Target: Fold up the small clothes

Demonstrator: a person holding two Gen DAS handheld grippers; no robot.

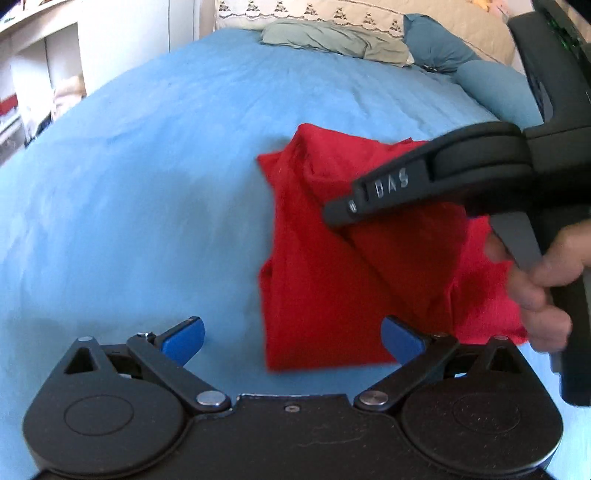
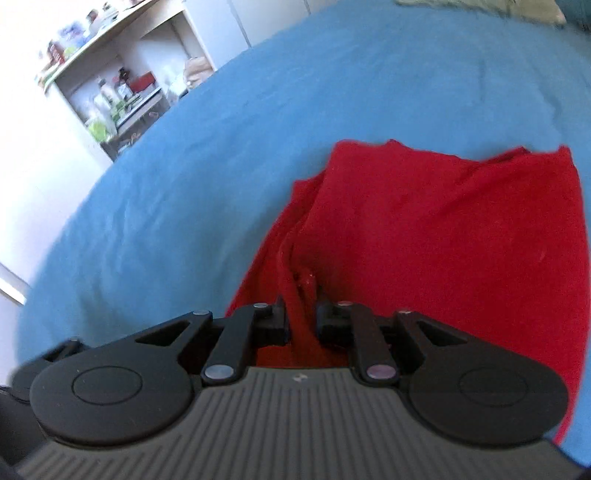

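While the red garment [image 1: 317, 258] lay partly folded on the blue bedspread [image 1: 147, 184], a ridge of its cloth stood up between the fingers of the right gripper [image 2: 302, 321], which were drawn close together and pinched that bunched fold. In the right wrist view the red cloth [image 2: 443, 240] spread out ahead and to the right of the fingers, its far edge uneven against the blue cover [image 2: 184, 184]. Seen from the left wrist camera, the right gripper [image 1: 334, 216] reached in from the right, its dark finger tip pressed at a diagonal crease near the middle of the garment, with the person's hand [image 1: 543, 280] wrapped round the handle and trigger. The left gripper [image 1: 291, 338] hovered just at the near edge of the garment, its blue-tipped fingers [image 1: 184, 339] spread wide apart and holding nothing; the right-side pad overlapped the red cloth's lower corner in the picture, though whether it touched could not be told.

Farther off on the bed, a crumpled grey-green cloth [image 1: 332, 37] rested by a patterned cream pillow [image 1: 314, 13], and teal pillows [image 1: 443, 48] lay at the right. White shelving [image 2: 122, 85] crowded with small items stood beyond the left side of the bed
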